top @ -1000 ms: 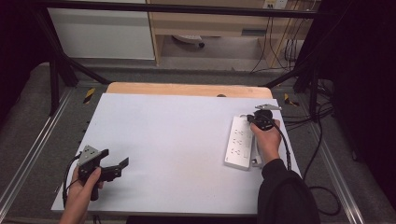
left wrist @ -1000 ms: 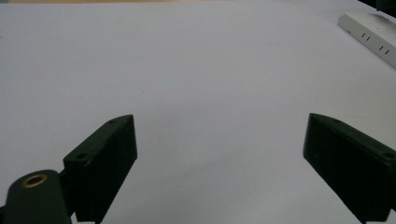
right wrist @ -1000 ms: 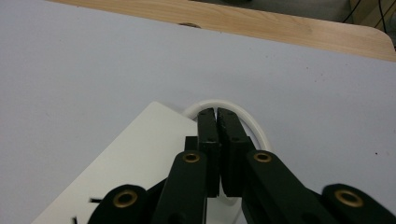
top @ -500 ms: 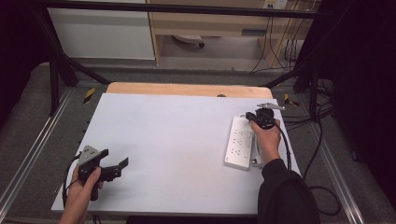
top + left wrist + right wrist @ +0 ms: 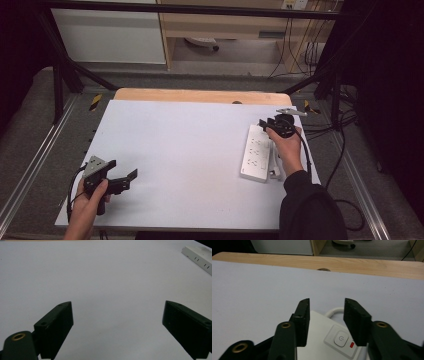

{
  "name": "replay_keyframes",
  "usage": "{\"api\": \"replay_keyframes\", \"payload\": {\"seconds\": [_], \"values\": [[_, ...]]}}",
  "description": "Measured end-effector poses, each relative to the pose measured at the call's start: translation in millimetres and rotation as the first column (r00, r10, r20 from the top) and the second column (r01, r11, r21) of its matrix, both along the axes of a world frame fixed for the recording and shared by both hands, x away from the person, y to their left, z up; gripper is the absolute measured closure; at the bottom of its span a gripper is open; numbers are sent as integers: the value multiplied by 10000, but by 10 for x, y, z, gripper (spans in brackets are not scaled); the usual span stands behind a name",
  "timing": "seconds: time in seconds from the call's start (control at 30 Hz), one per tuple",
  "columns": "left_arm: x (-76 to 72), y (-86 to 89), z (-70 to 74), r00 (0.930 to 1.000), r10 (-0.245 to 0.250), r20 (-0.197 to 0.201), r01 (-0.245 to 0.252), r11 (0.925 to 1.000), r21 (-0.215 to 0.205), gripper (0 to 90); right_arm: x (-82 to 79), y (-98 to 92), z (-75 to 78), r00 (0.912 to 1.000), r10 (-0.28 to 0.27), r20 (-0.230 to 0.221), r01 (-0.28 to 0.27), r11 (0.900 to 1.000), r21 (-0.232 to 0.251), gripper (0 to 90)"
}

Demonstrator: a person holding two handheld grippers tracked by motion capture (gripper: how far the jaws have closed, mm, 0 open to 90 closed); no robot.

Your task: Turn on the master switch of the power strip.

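A white power strip (image 5: 256, 152) lies along the right side of the white table top (image 5: 190, 145). My right gripper (image 5: 265, 123) hovers over its far end. In the right gripper view its jaws (image 5: 327, 301) have just been opening and stand apart above the strip's power button (image 5: 340, 336) and red light (image 5: 352, 344), with nothing between them. A white cable loop (image 5: 334, 311) curls past the strip's end. Near the front left corner my left gripper (image 5: 122, 170) stands wide open and empty (image 5: 117, 304) over bare table, with the power strip (image 5: 198, 257) far off.
A bare wooden strip (image 5: 200, 95) runs along the table's far edge. A small white plug (image 5: 275, 174) lies by the strip's near end. Black cables (image 5: 345, 150) trail off the right side. Metal frame rails (image 5: 30, 165) flank the table.
The right hand has shifted only slightly over the strip's far end, and its jaws look wider apart. The left hand and gripper have stayed put.
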State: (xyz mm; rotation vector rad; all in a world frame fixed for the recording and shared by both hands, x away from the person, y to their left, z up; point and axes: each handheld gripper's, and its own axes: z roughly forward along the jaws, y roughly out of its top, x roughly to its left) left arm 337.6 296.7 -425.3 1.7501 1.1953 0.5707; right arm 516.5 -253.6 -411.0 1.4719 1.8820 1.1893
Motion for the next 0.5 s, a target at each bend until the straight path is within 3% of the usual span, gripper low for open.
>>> {"api": "replay_keyframes", "payload": {"seconds": [0.13,0.5], "values": [[-1,1,0,10000,6,-7,-6,10000,-14,97,-2,21,30,9996,-126,-243,131,9997,216,357],[1,3,-2,10000,12,-27,-12,10000,-26,98,-44,40,153,9996,-185,-216,196,9986,484,137]]}}
